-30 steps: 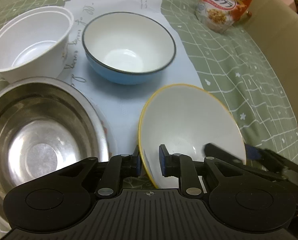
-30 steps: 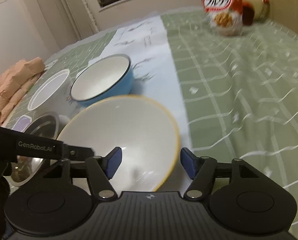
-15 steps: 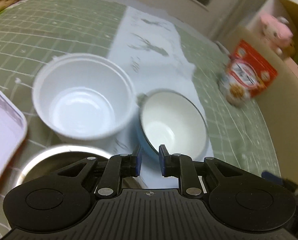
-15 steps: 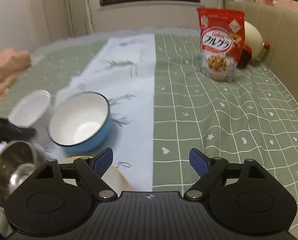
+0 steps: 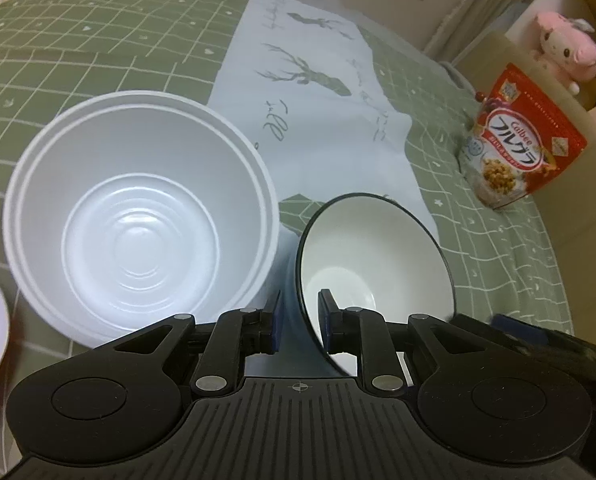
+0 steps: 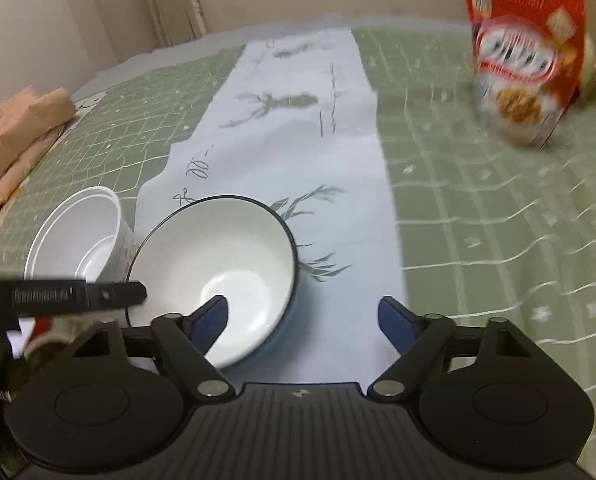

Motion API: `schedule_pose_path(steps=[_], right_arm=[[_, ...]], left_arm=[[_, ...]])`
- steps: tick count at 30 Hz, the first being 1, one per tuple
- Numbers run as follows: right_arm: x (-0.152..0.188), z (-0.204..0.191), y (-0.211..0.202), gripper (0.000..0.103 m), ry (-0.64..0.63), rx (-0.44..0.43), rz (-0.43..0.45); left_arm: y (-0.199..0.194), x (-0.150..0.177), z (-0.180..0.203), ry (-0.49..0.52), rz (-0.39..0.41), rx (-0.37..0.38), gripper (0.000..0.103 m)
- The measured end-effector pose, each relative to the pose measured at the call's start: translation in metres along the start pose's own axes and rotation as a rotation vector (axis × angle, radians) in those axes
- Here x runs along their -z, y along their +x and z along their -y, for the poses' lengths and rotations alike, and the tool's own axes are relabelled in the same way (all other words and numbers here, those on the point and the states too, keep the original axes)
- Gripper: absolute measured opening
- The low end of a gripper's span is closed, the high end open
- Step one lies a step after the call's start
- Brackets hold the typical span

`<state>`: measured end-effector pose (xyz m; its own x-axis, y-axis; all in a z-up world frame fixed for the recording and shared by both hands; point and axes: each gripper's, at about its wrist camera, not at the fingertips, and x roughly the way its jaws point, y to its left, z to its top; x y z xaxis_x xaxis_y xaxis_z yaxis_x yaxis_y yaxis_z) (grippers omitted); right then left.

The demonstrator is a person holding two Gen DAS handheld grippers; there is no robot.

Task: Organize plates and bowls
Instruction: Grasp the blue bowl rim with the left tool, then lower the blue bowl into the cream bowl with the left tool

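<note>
A blue bowl (image 5: 378, 248) with a white inside and dark rim stands tilted on the pale runner. My left gripper (image 5: 300, 322) is shut on its near rim, one pad inside and one outside. In the right wrist view the same blue bowl (image 6: 218, 264) leans with its left rim raised, where the left gripper's finger (image 6: 78, 296) meets it. My right gripper (image 6: 302, 316) hangs just right of the bowl. Its jaws are wide and closing, and only the bowl's right edge and cloth lie between them. A white plastic bowl (image 5: 138, 216) stands upright beside the blue one.
A red cereal bag (image 5: 518, 140) stands at the far right on the green checked tablecloth (image 5: 98, 40). The pale runner (image 6: 298, 140) runs down the middle. A pink plush toy (image 5: 566, 48) sits beyond the table. Folded peach cloth (image 6: 14, 132) lies at the left.
The left gripper held a yellow-rimmed bowl a second ago; that bowl is gone from view and the blue bowl's rim is between its pads. Both hands moved forward. The right jaws stand wider.
</note>
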<state>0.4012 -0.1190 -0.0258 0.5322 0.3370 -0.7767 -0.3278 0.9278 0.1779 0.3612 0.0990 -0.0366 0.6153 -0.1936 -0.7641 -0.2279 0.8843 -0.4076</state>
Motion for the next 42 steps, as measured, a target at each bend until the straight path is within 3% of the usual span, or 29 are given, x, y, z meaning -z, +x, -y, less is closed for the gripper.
schedule_pose_path(steps=[3, 5, 7, 12, 18, 25, 34, 38, 42], right_arm=[[-0.008, 0.003, 0.029, 0.066, 0.071, -0.067, -0.086], [-0.008, 0.001, 0.046, 0.045, 0.079, -0.078, -0.131], [-0.007, -0.002, 0.056, 0.040, 0.078, -0.089, -0.159], [-0.006, 0.001, 0.052, 0.039, 0.068, -0.092, -0.150], [0.000, 0.031, 0.035, 0.039, 0.067, -0.010, -0.097], [0.004, 0.065, 0.034, 0.039, 0.139, -0.046, -0.088], [-0.001, 0.072, 0.067, 0.039, 0.206, -0.088, -0.124], [-0.003, 0.070, 0.056, 0.039, 0.220, -0.099, -0.108], [-0.006, 0.061, 0.021, 0.039, 0.201, -0.099, -0.034]], left_arm=[[0.004, -0.002, 0.005, 0.019, 0.003, -0.004, 0.022], [0.007, -0.005, 0.007, 0.037, 0.005, -0.015, 0.025], [0.010, -0.006, 0.010, 0.051, 0.003, -0.022, 0.027], [0.010, -0.005, 0.025, 0.091, -0.003, -0.043, 0.031], [0.023, 0.005, 0.059, 0.166, -0.064, 0.022, 0.033], [0.044, 0.001, 0.085, 0.233, -0.058, -0.021, 0.033], [0.086, -0.009, 0.081, 0.205, -0.133, -0.006, 0.032], [0.079, -0.011, 0.077, 0.174, -0.129, 0.010, 0.032], [0.050, -0.012, 0.087, 0.190, -0.112, 0.036, 0.032]])
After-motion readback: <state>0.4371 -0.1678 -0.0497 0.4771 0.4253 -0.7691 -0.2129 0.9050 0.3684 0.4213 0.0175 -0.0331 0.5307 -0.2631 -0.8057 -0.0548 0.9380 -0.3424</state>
